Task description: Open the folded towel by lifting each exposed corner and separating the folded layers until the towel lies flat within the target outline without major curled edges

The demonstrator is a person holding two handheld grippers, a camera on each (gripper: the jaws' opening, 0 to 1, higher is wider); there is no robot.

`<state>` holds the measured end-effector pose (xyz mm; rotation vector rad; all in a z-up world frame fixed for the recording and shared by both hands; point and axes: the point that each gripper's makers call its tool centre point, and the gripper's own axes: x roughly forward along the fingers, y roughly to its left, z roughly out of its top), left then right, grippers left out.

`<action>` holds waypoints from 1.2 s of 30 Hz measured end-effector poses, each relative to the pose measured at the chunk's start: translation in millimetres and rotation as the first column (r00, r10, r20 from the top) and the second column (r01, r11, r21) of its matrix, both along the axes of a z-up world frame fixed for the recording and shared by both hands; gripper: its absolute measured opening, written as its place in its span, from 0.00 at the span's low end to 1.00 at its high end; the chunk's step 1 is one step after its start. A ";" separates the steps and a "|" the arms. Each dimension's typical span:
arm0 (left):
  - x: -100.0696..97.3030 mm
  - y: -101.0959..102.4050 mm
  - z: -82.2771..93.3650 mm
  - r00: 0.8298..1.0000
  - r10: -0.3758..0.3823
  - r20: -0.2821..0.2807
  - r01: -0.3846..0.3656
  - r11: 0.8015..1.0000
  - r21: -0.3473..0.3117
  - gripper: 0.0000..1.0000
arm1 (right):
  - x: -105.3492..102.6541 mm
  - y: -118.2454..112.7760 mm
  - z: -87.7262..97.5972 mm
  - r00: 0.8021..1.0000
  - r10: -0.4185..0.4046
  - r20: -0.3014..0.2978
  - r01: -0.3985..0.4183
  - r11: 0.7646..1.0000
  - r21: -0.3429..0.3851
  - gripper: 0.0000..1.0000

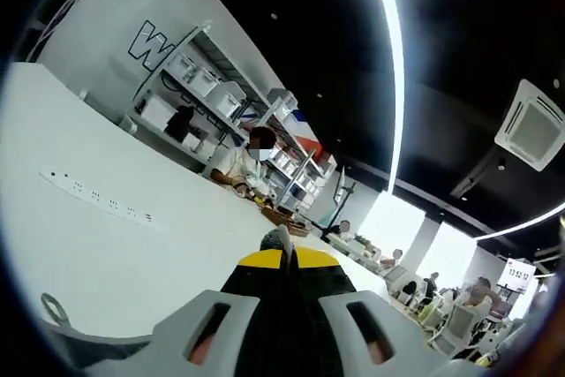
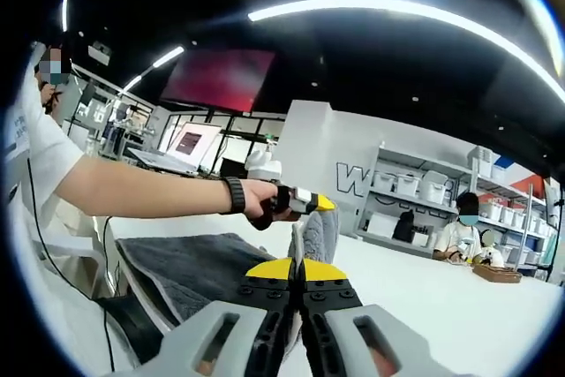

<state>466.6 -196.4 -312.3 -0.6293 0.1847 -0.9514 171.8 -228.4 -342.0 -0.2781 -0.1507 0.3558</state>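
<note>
The dark grey towel (image 2: pixel 190 269) is lifted off the white table (image 2: pixel 459 293) and drapes down to the left. My right gripper (image 2: pixel 298 264) is shut on a bunched edge of it, which rises just past the yellow jaw tips. A hand holds my left gripper (image 2: pixel 316 204) right behind, and it seems to pinch the same raised edge. In the left gripper view my left gripper (image 1: pixel 282 258) is shut, with a small grey tuft of towel (image 1: pixel 277 239) sticking out between the yellow tips. The two grippers are close together.
A white power strip (image 1: pixel 99 199) lies on the table (image 1: pixel 106 245) to the left. Shelves with bins (image 1: pixel 207 86) stand behind the table, and a seated person (image 2: pixel 463 237) works at its far end. The person's arm (image 2: pixel 141 192) reaches in from the left.
</note>
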 end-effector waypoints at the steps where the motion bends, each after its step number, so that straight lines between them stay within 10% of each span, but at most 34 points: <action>1: 0.3 -0.1 -0.5 1.000 0.000 -0.003 0.000 1.000 -0.001 0.01 | 0.2 0.2 -0.7 1.000 0.001 -0.002 -0.001 1.000 -0.003 0.00; 36: -1.3 -25.2 -18.1 1.000 -0.009 0.022 0.007 0.998 0.070 0.01 | 2.7 -11.9 -30.9 0.997 -0.065 -0.041 0.060 0.992 -0.107 0.00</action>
